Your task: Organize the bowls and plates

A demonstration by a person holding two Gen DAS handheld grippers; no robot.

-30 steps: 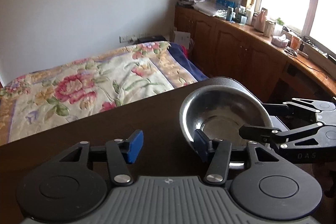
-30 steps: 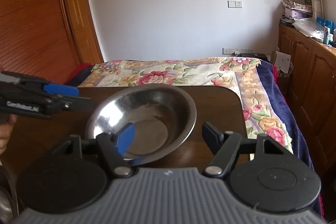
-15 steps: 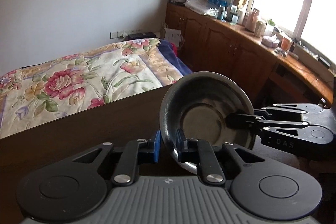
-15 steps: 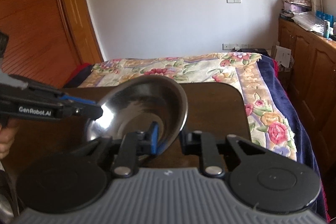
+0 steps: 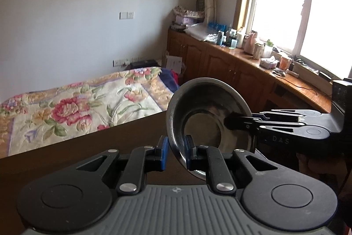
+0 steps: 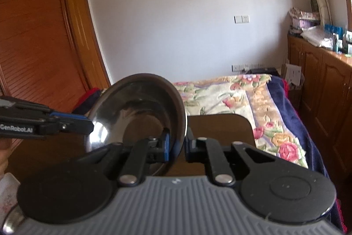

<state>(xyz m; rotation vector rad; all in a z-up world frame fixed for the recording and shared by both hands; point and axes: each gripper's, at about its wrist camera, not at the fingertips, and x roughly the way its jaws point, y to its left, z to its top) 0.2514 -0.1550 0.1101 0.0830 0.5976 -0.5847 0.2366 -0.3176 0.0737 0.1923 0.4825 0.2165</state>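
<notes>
A steel bowl hangs tilted above the dark wooden table, held by two opposite sides of its rim. My left gripper is shut on the near rim, one pad inside and one outside. From the right, my right gripper reaches in and clamps the far rim. In the right wrist view the same bowl fills the middle. There my right gripper has the rim between its jaws, which are closing on it. My left gripper grips the bowl's left edge.
Beyond the table lies a bed with a flowered cover. Wooden cabinets with a cluttered top run under the window on the right. A wooden wardrobe stands at the left. A person's hand shows at the left edge.
Both grippers went from open beside the bowl to shut on its rim. The bowl has come up off the table and tilted, and both views have risen.
</notes>
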